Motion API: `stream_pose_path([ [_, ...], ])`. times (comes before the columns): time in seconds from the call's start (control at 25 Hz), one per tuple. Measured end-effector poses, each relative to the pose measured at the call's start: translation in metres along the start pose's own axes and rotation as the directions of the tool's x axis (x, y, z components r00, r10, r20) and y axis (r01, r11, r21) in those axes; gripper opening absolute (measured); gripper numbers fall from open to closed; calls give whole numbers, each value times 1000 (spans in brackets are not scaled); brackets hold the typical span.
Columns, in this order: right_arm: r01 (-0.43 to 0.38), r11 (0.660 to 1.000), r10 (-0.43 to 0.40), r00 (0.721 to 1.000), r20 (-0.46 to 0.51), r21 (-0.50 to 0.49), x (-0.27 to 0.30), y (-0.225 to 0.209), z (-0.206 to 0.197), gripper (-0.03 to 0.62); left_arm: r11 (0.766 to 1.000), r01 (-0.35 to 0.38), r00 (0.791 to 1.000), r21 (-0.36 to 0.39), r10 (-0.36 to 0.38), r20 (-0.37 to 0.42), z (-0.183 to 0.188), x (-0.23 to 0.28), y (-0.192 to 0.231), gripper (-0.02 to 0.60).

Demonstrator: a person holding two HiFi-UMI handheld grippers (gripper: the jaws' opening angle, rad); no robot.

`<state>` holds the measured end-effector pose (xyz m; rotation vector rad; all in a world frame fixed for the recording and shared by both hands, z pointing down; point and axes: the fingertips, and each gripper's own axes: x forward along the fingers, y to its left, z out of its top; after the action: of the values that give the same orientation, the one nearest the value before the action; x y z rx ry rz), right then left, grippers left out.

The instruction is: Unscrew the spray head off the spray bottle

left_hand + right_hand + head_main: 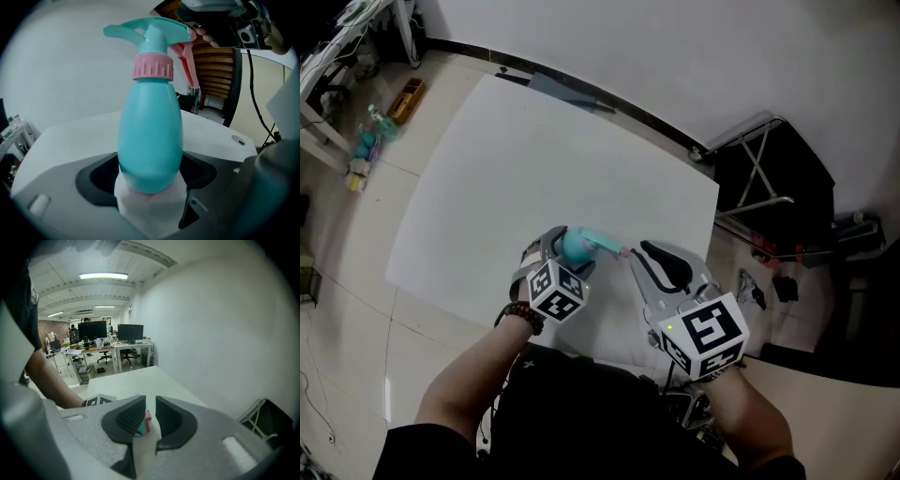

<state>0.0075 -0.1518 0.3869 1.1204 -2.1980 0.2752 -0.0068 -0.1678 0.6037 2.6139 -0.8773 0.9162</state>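
A teal spray bottle (577, 246) stands upright on the white table (534, 159). It carries a pink collar (153, 69), a teal spray head (150, 30) and a pink trigger (186, 61). My left gripper (569, 251) is open wide, and the bottle's lower body (150, 136) sits between its dark pads (99, 177). My right gripper (636, 255) is beside the head's nozzle end, jaws nearly together with a narrow gap. Through that gap in the right gripper view (149, 401) I see a bit of teal and pink (143, 422); nothing is visibly pinched.
A black folding frame (759, 169) stands off the table's right edge. Floor clutter and a shelf (370, 131) lie to the far left. Desks with monitors (105, 331) fill the room behind. The table's near edge runs just under both grippers.
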Motion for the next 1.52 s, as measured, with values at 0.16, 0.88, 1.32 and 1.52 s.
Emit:
stream_pose_path([
  [0.16, 2, 1000, -2, 1000, -2, 0, 0, -1, 1, 54, 1000, 2, 1000, 2, -2, -8, 0, 1, 2, 426],
  [0.88, -17, 1000, 17, 1000, 7, -17, -11, -2, 5, 84, 982, -49, 997, 180, 59, -51, 8, -29, 14, 403],
  [1.32, -208, 977, 206, 977, -62, -37, -27, 18, -12, 212, 892, -127, 976, 434, 191, -107, 28, -56, 10, 399],
  [1.52, -265, 962, 258, 960, -108, -57, -32, 23, -27, 238, 822, -150, 957, 550, 260, -127, 41, -69, -2, 397],
])
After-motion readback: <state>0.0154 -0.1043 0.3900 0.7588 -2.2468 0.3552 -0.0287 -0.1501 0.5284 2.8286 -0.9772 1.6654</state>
